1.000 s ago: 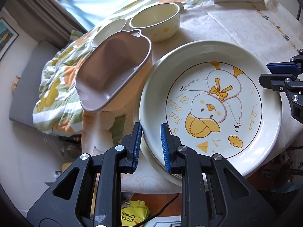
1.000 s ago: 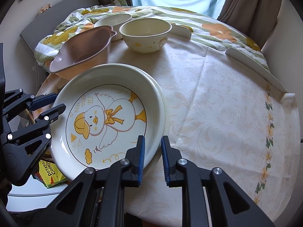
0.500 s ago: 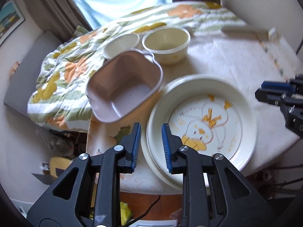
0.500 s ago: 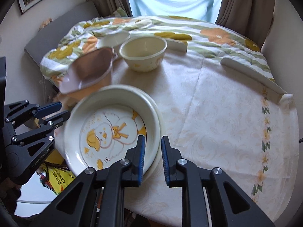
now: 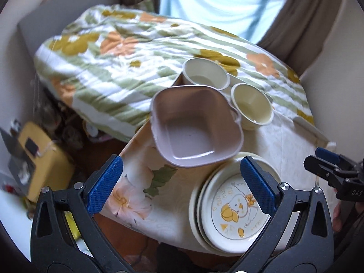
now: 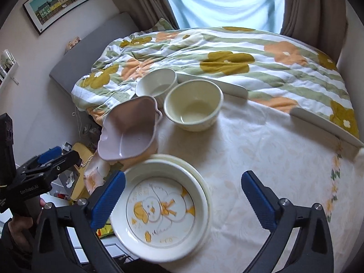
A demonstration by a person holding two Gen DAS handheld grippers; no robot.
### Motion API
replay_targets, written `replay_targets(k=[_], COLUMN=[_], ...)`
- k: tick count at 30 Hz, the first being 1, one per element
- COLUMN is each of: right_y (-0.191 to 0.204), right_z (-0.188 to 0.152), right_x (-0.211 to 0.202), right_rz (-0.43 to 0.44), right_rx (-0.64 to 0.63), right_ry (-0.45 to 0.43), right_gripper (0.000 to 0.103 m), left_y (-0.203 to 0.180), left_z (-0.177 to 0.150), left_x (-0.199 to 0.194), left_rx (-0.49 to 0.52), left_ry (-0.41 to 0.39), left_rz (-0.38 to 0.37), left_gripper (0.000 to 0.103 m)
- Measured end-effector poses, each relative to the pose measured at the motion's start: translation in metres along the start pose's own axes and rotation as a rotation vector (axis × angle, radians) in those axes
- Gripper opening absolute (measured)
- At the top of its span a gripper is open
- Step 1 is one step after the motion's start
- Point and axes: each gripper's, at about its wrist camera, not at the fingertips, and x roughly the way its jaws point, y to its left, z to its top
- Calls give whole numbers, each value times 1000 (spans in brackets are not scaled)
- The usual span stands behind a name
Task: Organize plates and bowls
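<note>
- I am working in a home bedroom that doubles as a dining corner.
- A bed with a floral duvet (image 6: 227, 52) and a grey headboard (image 6: 91, 52) lies directly behind my table (image 6: 261, 150).
- Brown curtains (image 6: 311, 6) frame a bright window (image 6: 223, 0); a framed townscape print (image 6: 61, 2) hangs on the wall.
- The table carries household crockery: a duck-print plate (image 6: 163, 211) and cream bowls (image 6: 193, 107).

Duck plate (image 6: 163, 213) glossy ceramic; pink dish (image 5: 193, 132) smooth matt; tablecloth (image 6: 261, 147) cloth
</note>
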Motion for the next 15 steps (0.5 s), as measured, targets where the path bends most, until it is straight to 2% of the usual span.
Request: replay_targets(k=[5,10,11,12,13,15], right_y=[14,26,27,28,28,30], right_z=[27,43,45,46,48,50], right_x=[51,97,104,114,121,134], right_rz=[58,93,105,121,127,130], right_rx=[-15,-28,-29,-27,-26,-33], right_ry=[84,139,148,165,178,197], right_gripper=[101,101,97,87,81,60], left_y=[23,32,33,33,32,32], left_z=[8,20,22,24,26,29], left_x=[40,76,85,91,98,111], left_rx=[-91,-108,-104,-98,-95,-93], left_ry=[70,124,136,146,159,189], left_rz=[-22,-30,-30,-31,-33,-45], left_gripper=[102,101,98,94,87,77])
